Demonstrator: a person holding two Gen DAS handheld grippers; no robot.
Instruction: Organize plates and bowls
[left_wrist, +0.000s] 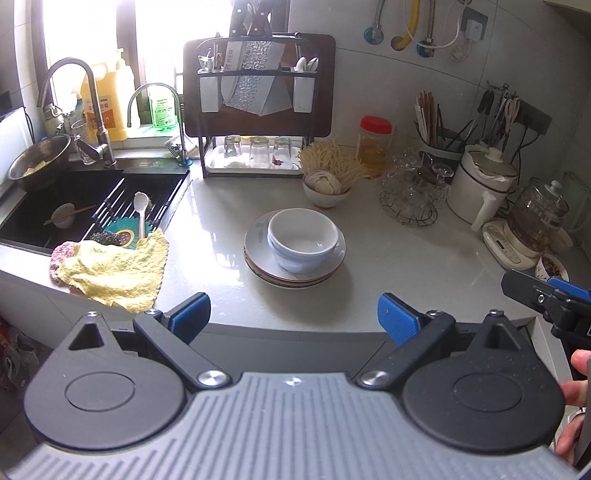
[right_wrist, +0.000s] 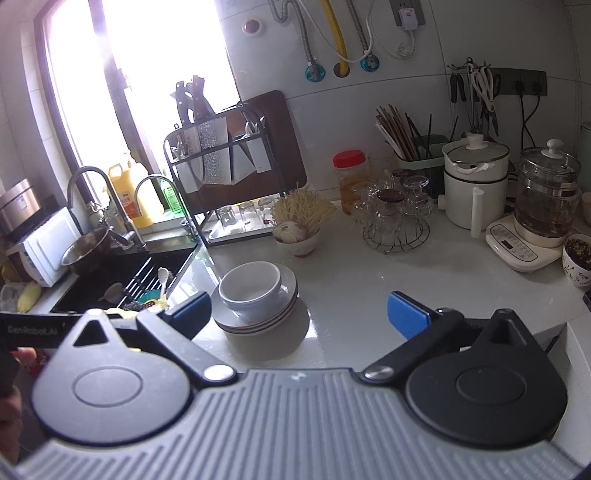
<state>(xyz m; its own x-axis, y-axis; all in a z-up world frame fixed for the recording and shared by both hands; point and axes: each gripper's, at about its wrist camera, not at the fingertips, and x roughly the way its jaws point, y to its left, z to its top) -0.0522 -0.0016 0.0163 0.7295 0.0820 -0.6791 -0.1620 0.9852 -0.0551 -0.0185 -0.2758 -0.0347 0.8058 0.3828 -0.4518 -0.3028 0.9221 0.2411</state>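
A white bowl (left_wrist: 303, 238) sits nested in another on a stack of plates (left_wrist: 295, 275) in the middle of the white counter. The bowls (right_wrist: 251, 290) and the plates (right_wrist: 258, 319) also show in the right wrist view. My left gripper (left_wrist: 293, 315) is open and empty, held back over the counter's front edge, short of the stack. My right gripper (right_wrist: 299, 314) is open and empty, to the right of the stack and short of it. Its body shows at the right edge of the left wrist view (left_wrist: 546, 295).
A black sink (left_wrist: 85, 201) with a small bowl, chopsticks and spoon lies at left, a yellow cloth (left_wrist: 114, 271) on its corner. A dish rack (left_wrist: 258, 110) with glasses stands behind. A bowl of garlic and noodles (left_wrist: 327, 184), a jar, glassware (left_wrist: 413, 188), a pot and a kettle crowd the right.
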